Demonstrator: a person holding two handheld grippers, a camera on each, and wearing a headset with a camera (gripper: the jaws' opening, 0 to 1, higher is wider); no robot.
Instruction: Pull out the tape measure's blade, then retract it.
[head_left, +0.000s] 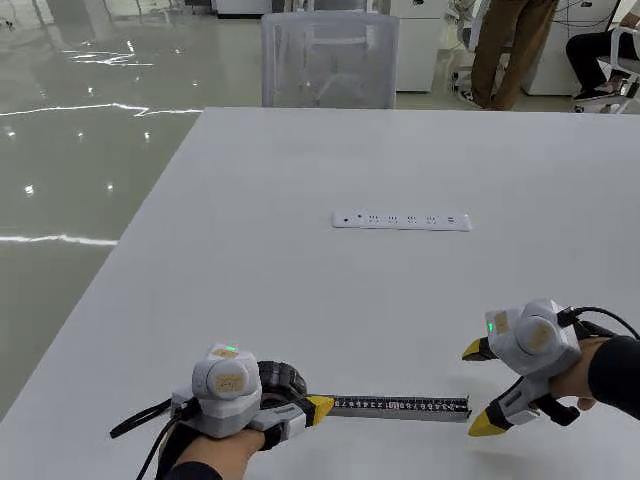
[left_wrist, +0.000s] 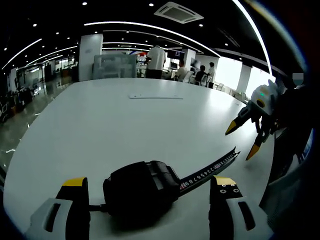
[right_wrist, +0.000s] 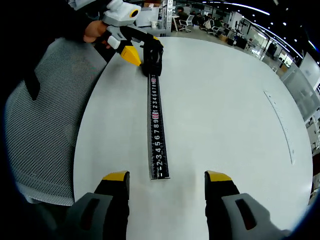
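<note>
**Tape measure (head_left: 285, 382) with its blade (head_left: 400, 406) extended along the near edge of the desk (head_left: 300, 200).**
The black case sits on the desk toward the near-left corner, between the spread jaws of the left gripper (left_wrist: 148, 182), with a gap visible on each side. The blade lies flat, running right. Its end rests between the parted jaws of the right gripper (head_left: 478, 387), untouched by either. A white power strip (head_left: 401, 221) lies at mid-desk, well apart.
</note>
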